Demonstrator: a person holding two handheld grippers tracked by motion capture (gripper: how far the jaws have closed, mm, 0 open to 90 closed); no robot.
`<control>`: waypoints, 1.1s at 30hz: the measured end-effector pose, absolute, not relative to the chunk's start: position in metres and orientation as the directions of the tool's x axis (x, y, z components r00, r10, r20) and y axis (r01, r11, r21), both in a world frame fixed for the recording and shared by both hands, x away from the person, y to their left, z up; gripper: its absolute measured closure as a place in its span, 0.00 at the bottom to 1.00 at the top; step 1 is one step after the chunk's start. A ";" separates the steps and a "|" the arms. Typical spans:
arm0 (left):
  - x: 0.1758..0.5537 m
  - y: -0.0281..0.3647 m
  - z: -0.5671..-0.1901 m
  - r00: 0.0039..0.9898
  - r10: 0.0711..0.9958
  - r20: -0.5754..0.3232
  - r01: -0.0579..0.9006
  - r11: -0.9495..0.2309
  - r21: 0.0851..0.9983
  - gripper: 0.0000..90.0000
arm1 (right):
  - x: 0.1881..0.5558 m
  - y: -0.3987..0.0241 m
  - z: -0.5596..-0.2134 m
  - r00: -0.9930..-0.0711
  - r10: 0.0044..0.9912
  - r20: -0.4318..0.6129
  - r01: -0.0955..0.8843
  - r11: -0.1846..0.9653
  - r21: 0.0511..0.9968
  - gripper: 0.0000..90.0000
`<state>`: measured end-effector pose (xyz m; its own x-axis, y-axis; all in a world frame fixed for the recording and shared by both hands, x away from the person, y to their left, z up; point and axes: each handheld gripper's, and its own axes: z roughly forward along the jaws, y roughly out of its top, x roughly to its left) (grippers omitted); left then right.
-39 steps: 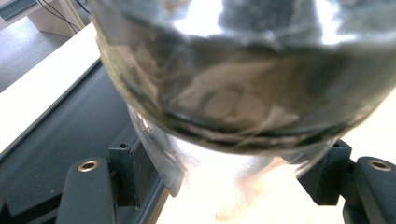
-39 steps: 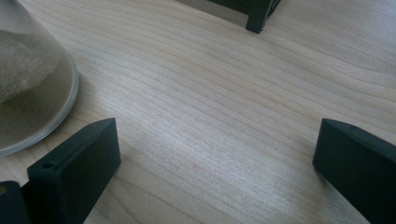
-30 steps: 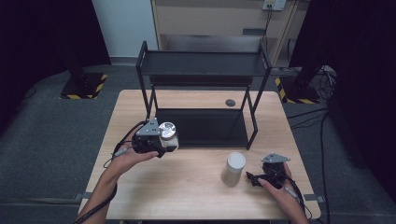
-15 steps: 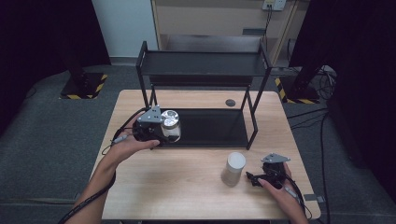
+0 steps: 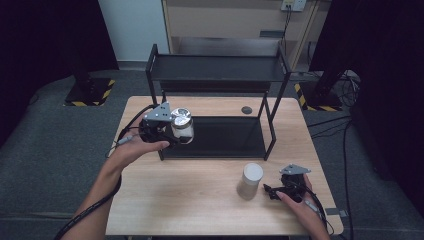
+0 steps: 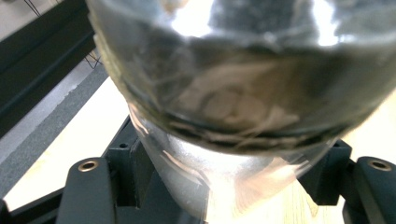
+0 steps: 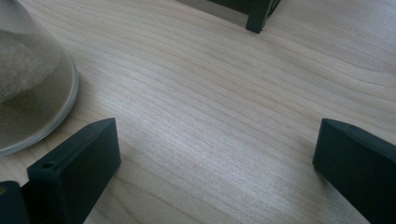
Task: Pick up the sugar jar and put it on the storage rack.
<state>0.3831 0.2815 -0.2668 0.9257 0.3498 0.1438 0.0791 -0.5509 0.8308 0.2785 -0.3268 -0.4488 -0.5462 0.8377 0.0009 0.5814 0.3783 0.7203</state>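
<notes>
The left gripper [image 5: 172,131] is clamping a clear glass jar with a shiny silver lid [image 5: 181,125] between its jaws — in the left gripper view that jar [image 6: 233,93] is looming right over the black jaws, which are pressing against its sides. The jar is being held in the air, clear of the tabletop, at the front left corner of the black two-tier metal shelf rack [image 5: 217,75]. The rack's dark lower tray is stretching away to the right of the gripper, and its upper shelf is sitting beyond it.

Over to the right, a white cylindrical canister [image 5: 250,180] is standing on the light wooden table [image 5: 175,200], just to the left of the right gripper [image 5: 272,191]. That gripper is resting low on the wood with its jaws spread wide and nothing between them — the right gripper view is showing bare wood grain between the two black pads and the canister [image 7: 28,84] just off the left one.
</notes>
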 end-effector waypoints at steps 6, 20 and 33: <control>0.385 0.281 -0.251 0.924 0.350 0.157 0.068 -0.552 0.831 0.33 | 0.278 -0.327 -0.449 -0.546 0.838 0.001 0.582 0.378 0.720 0.01; 0.388 0.286 -0.224 0.920 0.349 0.176 0.048 -0.549 0.835 0.33 | 0.278 -0.327 -0.449 -0.546 0.838 0.001 0.582 0.378 0.720 0.01; 0.397 0.282 -0.200 0.911 0.366 0.188 0.053 -0.558 0.828 0.33 | 0.278 -0.327 -0.449 -0.546 0.838 0.001 0.580 0.378 0.722 0.01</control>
<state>0.3968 0.2818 -0.2004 0.9114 0.3660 0.1882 0.0530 -0.5579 0.8282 0.2784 -0.3269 -0.4490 -0.5462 0.8377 0.0006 0.5800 0.3777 0.7218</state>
